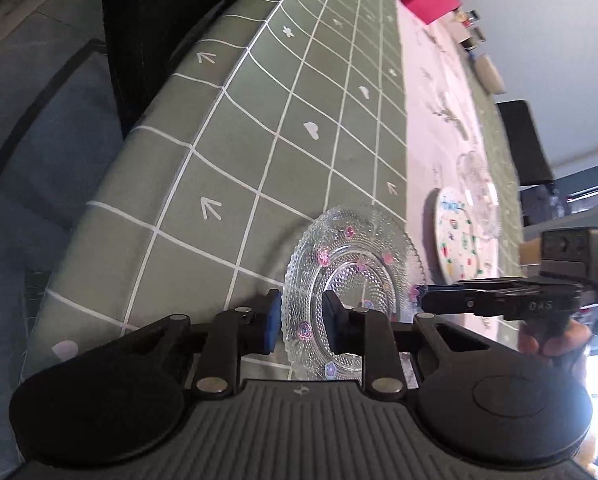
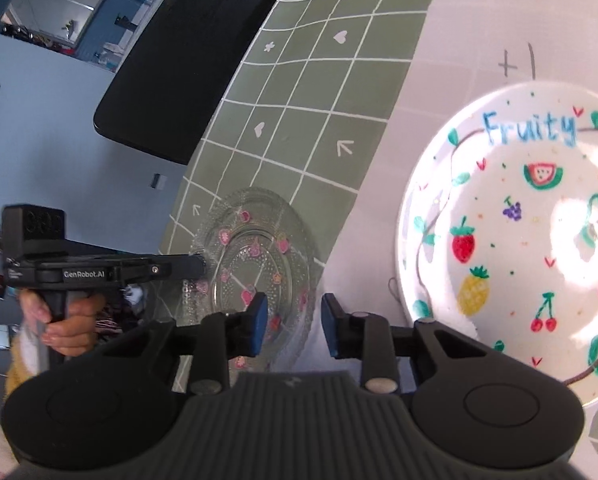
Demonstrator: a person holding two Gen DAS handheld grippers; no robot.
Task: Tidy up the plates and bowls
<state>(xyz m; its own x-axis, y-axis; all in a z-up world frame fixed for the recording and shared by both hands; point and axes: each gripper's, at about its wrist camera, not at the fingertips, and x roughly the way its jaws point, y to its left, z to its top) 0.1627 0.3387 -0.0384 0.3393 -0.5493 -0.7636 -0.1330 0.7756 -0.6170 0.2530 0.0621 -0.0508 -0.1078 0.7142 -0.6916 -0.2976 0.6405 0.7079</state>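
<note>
Glass plate [image 1: 351, 292]: stiff, slippery, breakable; best taken at rim. Left tongs [image 1: 301, 322] part-open astride its rim, not yet clamped. Right tongs [image 2: 293, 324] open, empty, beside fruit plate [image 2: 511, 232].

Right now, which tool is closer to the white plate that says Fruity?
Right. The right tool sits beside the Fruity plate, between it and the glass plate. The left tool is at the glass plate's far rim.
</note>
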